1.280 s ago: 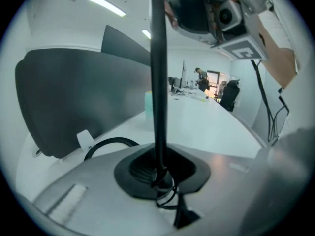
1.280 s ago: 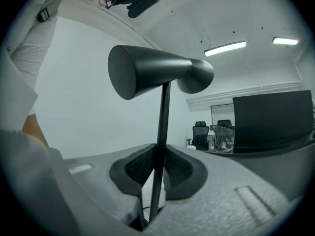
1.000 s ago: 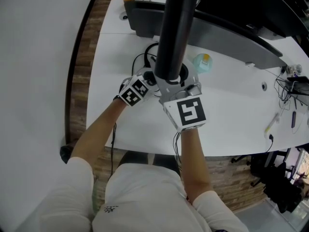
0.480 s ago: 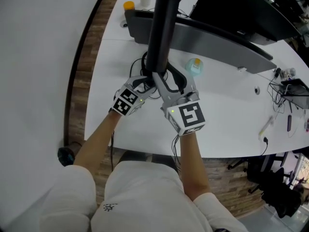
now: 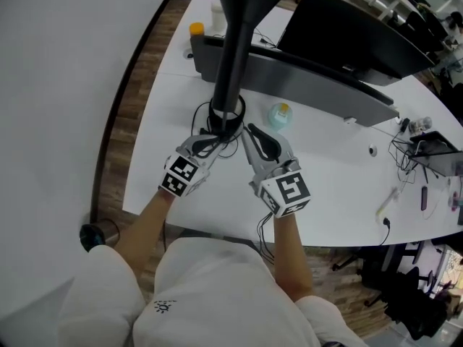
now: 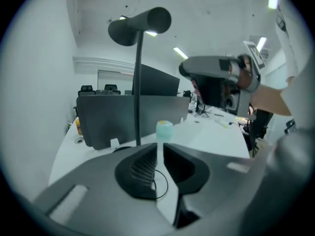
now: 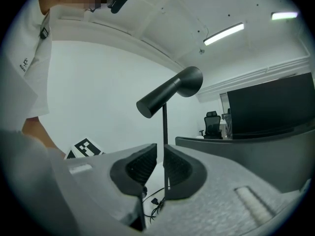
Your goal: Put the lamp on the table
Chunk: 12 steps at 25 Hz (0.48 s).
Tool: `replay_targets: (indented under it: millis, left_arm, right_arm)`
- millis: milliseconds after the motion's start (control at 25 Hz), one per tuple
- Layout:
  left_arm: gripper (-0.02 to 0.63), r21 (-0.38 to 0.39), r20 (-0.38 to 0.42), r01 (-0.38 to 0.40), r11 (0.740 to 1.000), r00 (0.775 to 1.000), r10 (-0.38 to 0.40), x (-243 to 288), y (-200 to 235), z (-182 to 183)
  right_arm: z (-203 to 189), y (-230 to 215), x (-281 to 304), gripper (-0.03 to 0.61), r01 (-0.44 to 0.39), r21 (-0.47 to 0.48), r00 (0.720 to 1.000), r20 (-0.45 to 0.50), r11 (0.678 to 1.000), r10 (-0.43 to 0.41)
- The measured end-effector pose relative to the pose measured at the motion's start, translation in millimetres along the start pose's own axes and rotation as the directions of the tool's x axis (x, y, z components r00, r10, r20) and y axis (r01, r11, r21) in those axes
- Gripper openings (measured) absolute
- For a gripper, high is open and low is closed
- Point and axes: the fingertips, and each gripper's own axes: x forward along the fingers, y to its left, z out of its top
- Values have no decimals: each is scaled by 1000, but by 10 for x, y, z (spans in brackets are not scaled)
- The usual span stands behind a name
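The black lamp [image 5: 230, 56] stands upright on the white table [image 5: 340, 186], its round base [image 5: 226, 114] ringed by a black cable. In the left gripper view its head [image 6: 140, 26] rises above the thin pole. My left gripper [image 5: 210, 143] hangs just in front of the base, apart from it. My right gripper [image 5: 253, 134] is beside it to the right. Both pairs of jaws are closing, down to a narrow slit with nothing between them, as the left gripper [image 6: 160, 156] and right gripper [image 7: 160, 163] show up close.
A grey partition [image 5: 304, 78] and a black monitor [image 5: 354, 35] stand behind the lamp. A teal bottle [image 5: 279, 114] sits to the right of the base, an orange-capped bottle [image 5: 196, 31] at the far left. Cables and pens [image 5: 423, 165] lie at the right end.
Both grippers have let go of the lamp and drawn back toward me. Their jaws have narrowed. The lamp now stands alone on the table.
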Motion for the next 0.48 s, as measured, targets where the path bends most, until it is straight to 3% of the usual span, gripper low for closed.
replay_targets:
  millis: [200,480]
  left_arm:
    - [-3,-3,52,-46,999,998,46,-217,-145,236]
    - [-5,-22,99,-87,996,991,88,-492,-365,488]
  right_arm:
    - [50,75,-269,17,-37,34,999,16,999,37]
    - [162,131,-703,8,-81,83,996,53,993,77]
